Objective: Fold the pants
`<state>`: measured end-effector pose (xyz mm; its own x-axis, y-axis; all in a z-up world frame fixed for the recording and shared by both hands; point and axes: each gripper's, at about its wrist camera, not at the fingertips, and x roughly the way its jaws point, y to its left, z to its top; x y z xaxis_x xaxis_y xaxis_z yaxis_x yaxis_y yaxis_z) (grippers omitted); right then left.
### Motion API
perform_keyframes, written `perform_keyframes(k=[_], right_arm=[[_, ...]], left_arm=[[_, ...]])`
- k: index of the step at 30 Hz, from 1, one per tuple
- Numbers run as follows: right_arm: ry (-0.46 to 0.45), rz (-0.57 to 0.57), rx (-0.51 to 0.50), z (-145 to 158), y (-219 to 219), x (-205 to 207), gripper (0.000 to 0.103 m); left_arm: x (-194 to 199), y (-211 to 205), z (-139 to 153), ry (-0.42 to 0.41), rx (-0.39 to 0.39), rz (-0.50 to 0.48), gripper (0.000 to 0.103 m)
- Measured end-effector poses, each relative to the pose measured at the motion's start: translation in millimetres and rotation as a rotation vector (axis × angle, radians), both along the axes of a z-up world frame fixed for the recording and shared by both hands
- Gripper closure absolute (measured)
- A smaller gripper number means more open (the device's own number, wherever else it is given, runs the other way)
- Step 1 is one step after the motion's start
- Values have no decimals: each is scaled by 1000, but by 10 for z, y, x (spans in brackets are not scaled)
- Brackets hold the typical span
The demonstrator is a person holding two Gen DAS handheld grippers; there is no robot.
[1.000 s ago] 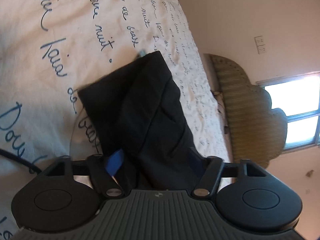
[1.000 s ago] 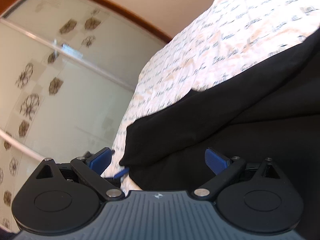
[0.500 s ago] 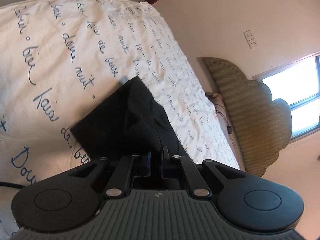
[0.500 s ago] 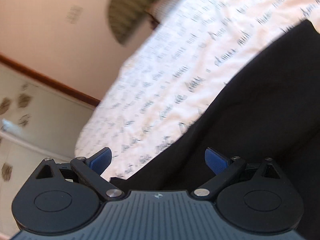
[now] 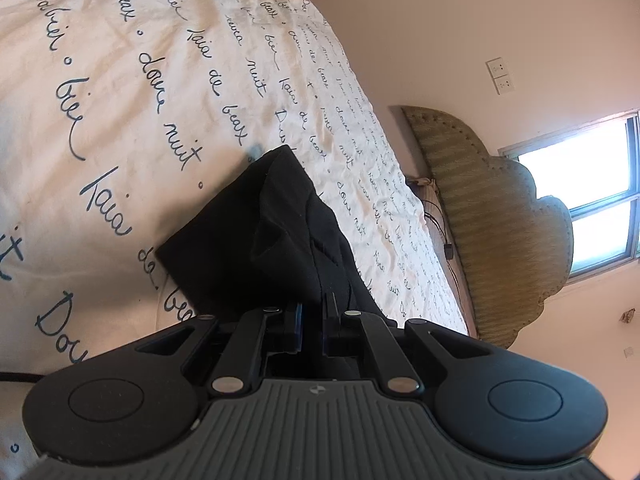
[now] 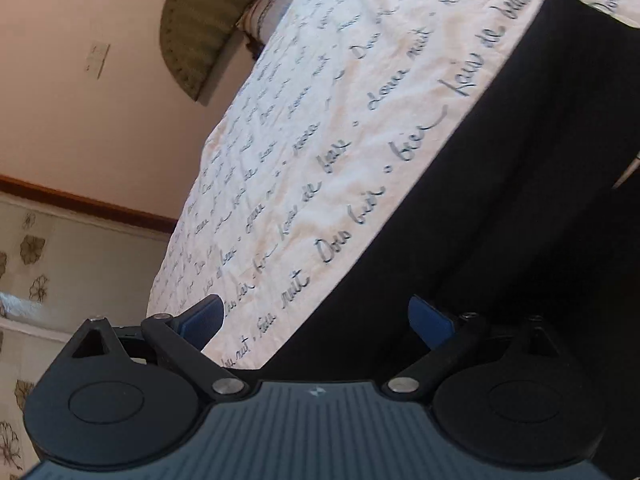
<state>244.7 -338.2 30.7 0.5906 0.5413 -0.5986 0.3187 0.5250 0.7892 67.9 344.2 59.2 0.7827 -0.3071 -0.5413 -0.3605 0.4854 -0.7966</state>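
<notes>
The black pants [image 5: 276, 236] lie on a white bedspread with dark handwriting [image 5: 120, 100]. In the left wrist view my left gripper [image 5: 312, 322] is shut on a fold of the black fabric, which runs up from the jaws toward a folded corner. In the right wrist view the pants [image 6: 520, 184] form a long black band across the right side. My right gripper [image 6: 320, 320] is open, its blue pads wide apart, straddling the pants' edge with nothing held.
A padded olive headboard [image 5: 500, 216] stands against the pink wall, with a window [image 5: 592, 188] and a wall socket [image 5: 500, 76]. The right wrist view shows the headboard [image 6: 192, 28], a pillow [image 6: 268, 8] and a flower-patterned wardrobe door [image 6: 48, 260] past the bed's edge.
My left gripper closed on the pants fabric, having been open a second ago. My right gripper stayed open and swung from the wardrobe side toward the headboard along the pants' edge.
</notes>
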Motion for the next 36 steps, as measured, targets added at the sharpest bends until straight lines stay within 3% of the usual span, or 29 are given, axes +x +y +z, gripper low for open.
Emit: perform_keyframes(k=[3,8,11,12,13,14,15,19,22,27,30,33,36], right_arm=[[42,-32,11,-100,-101,-47,3],[21,-40,39,-229,16,57,3],[-9,-62,36,-292,81,78,10],[-22,-79,36,-323,97,53,26],[-40,-94,27,-348,122,22,65],[-45,-96,6,-369,144,0,85],[-30,-89,-17,-402,166,0,97],[-36,-94,15,-459,149,-99,95],[11,-85,75,-432,141,-191,91],[-4,-12,109,-417,334,-216,64],[-54,-26,104,-400,392,-178,65],[-111,-66,96,-344,351,-176,91],[-161,-98,95,-280,233,-246,96]], left_arm=[[8,-8,17,-2,-1,-5,96],[-24,-15,18,0,6,-9,95],[-37,0,-17,15,11,-6,95],[-39,11,-29,19,13,-5,95],[-38,17,-40,24,14,-4,95],[-35,28,-51,30,16,-2,95],[-31,36,-61,34,16,-2,95],[-34,45,-42,31,18,-8,95],[-25,36,9,14,24,-17,95],[-1,23,27,16,29,-17,95],[-18,37,18,22,26,-15,95],[-47,85,-9,29,16,-7,95],[-57,119,-26,30,4,-7,95]])
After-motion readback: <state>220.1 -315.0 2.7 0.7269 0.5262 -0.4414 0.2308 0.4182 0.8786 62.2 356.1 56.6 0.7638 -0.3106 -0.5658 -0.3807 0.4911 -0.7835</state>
